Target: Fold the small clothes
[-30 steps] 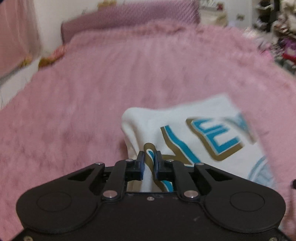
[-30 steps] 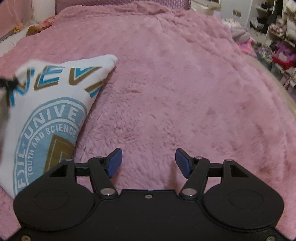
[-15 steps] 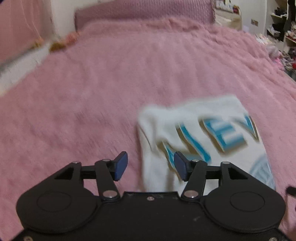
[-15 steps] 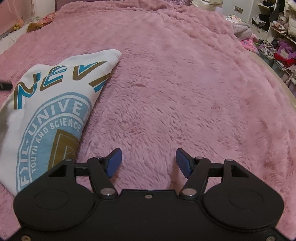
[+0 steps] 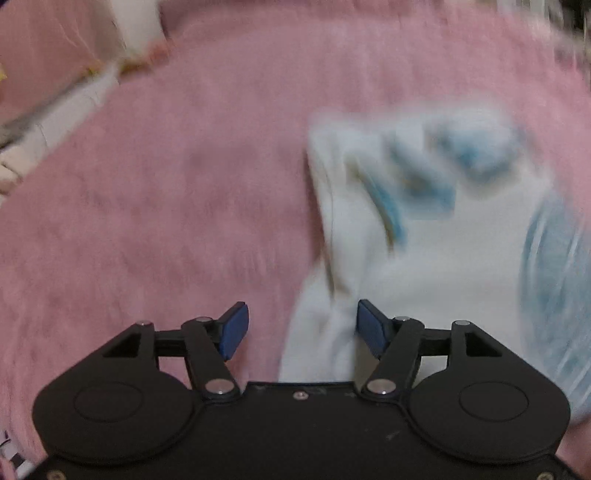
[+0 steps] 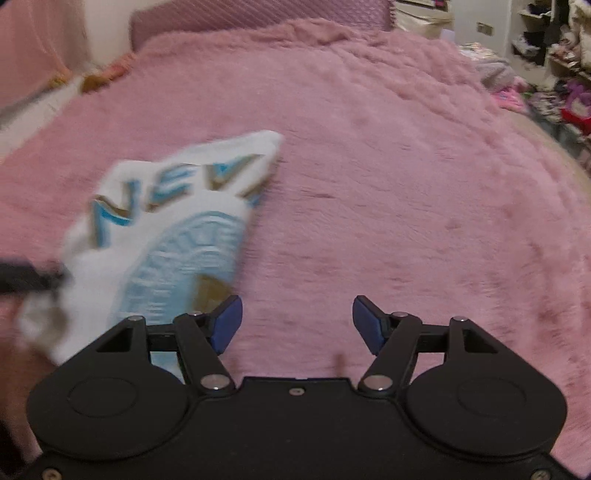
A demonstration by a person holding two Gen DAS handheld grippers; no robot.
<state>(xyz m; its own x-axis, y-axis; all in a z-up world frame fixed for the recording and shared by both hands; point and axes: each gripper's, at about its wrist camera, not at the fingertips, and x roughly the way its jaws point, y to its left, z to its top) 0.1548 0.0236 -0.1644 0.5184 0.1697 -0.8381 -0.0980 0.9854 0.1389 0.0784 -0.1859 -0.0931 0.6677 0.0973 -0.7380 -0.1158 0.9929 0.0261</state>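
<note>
Left gripper (image 5: 302, 326): fingers spread apart, nothing clamped; the near edge of the white garment (image 5: 436, 258) lies in the gap by the right pad, contact not determinable through blur. Right gripper (image 6: 297, 325): fingers likewise spread and empty, held over bare pink blanket (image 6: 406, 203), with the garment (image 6: 173, 229) at lower left of that frame, partly behind the left finger. The garment lies on the blanket as a compact, roughly four-sided bundle, printed lettering and a round blue emblem facing up. Judgement: at least one fold appears made; the left edge looks bunched, so squaring or a further fold probably remains. Whether other clothes await folding cannot be told. Surroundings: a headboard (image 6: 258, 18) at the top centre of the right view, cluttered shelves (image 6: 554, 55) at upper right, a dark blurred object (image 6: 26, 277) at the left edge, unidentifiable. Nothing obstructs the garment.
</note>
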